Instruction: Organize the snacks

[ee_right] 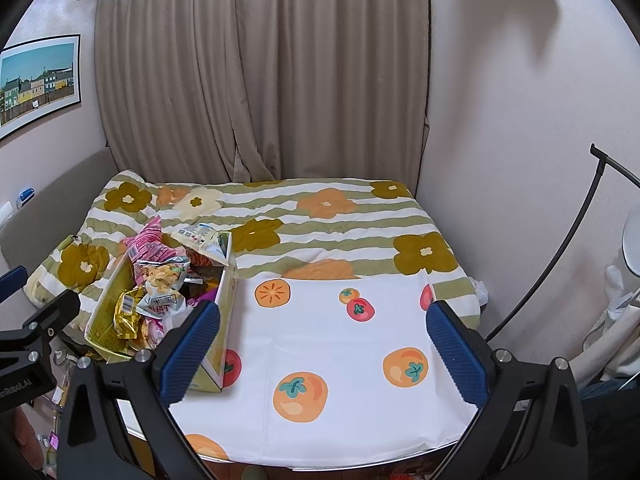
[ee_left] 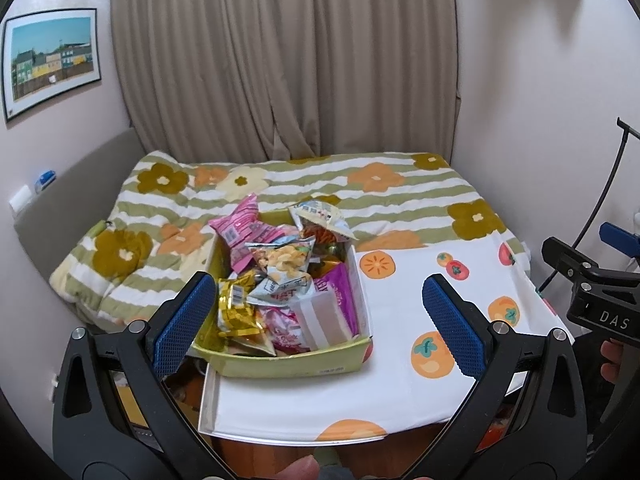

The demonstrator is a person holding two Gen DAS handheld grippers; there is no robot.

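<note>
A yellow-green cardboard box sits on the left part of a white table cover printed with orange fruit. It is heaped with snack packets: a pink one, a gold one, a clear bag of yellow puffs, a purple one. My left gripper hangs open above the box's near end. My right gripper is open over the bare cover to the right of the box. Neither holds anything.
Behind the table lies a bed with a green-striped flowered quilt, backed by beige curtains. A black curved stand rises at the right. The right gripper's body shows at the left view's right edge.
</note>
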